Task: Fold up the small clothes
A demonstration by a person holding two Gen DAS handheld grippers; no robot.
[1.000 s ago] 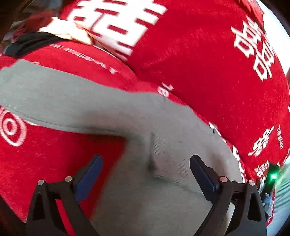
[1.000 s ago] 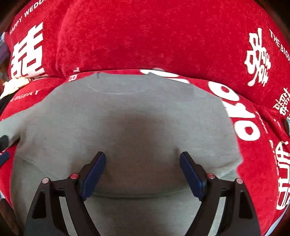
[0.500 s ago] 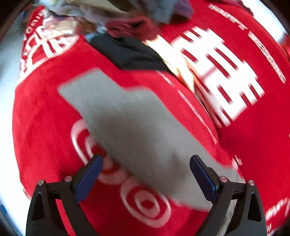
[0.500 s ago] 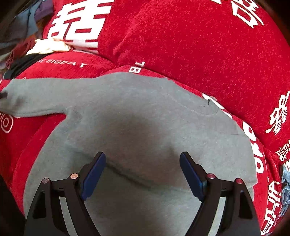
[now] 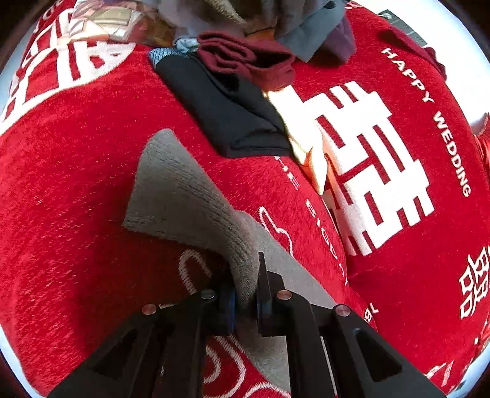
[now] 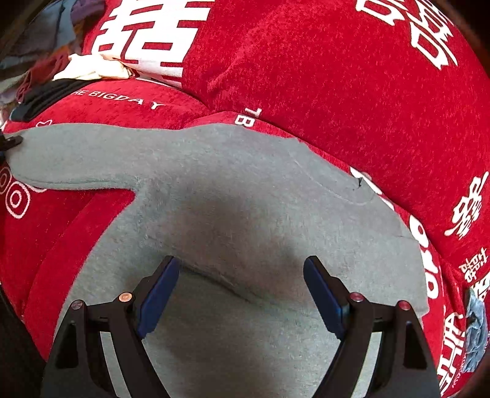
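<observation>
Moved: left gripper (image 5: 245,301) has swung out along the sleeve (image 5: 183,196) since a second ago, from over the body of the grey top (image 6: 245,232); its jaws have just been closing, with the knit cuff between them. Right gripper (image 6: 242,294) now looks more across the chest, with the sleeve come into its view.
Left fingers: pressed narrow on a pinch of the cuff edge, which stands up as a ridge between the pads (image 5: 262,301).
Right fingers: wide apart, holding nothing, hovering over the lower body of the top; a crease runs between them.
Key relation: the sleeve's long axis runs straight out sideways from the shoulder, away from the body. The held cuff is its far end, so the fold, as I judge it, means carrying the cuff back along that axis toward the chest. The left hand has it; the right is nearer the body and could pin it.
Top: lies flat, neck toward the cushion back, other side already straight-edged.
Surface: red plush cover (image 6: 337,76) with white lettering, soft and bulging, likely a sofa seat and back.
Beyond: folded black cloth (image 5: 232,113), a dark red garment (image 5: 245,61) and a heap of other clothes (image 5: 306,27) past the cuff; cream cloth (image 5: 309,153) beside them.
Room: barely visible at the edges.
</observation>
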